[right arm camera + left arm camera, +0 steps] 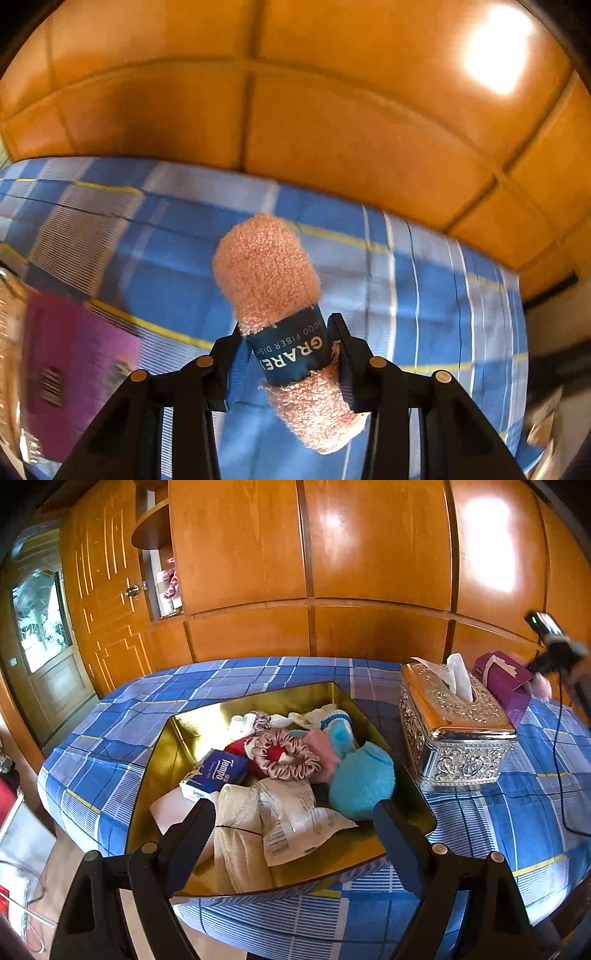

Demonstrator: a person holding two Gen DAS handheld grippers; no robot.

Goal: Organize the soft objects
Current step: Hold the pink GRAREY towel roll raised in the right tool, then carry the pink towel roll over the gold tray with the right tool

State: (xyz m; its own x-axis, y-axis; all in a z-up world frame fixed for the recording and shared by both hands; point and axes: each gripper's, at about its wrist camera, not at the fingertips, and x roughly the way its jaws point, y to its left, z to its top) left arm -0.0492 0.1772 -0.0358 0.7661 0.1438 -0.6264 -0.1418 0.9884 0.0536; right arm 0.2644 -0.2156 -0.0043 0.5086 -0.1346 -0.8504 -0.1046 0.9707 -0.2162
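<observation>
Currently held: pink cloth roll, clamped at its blue band by the right hand-held gripper, lifted over the bed for transfer.
Left hand-held gripper: spread wide, nothing held, poised above the tray, likely so items can be gathered there.

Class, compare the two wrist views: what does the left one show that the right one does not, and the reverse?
Left only: the open left gripper over a gold tray of soft things, and a silver tissue box.
Right only: the right gripper shut on a pink cloth roll, its blue band readable.
Both: the purple box and the blue plaid cover.
</observation>
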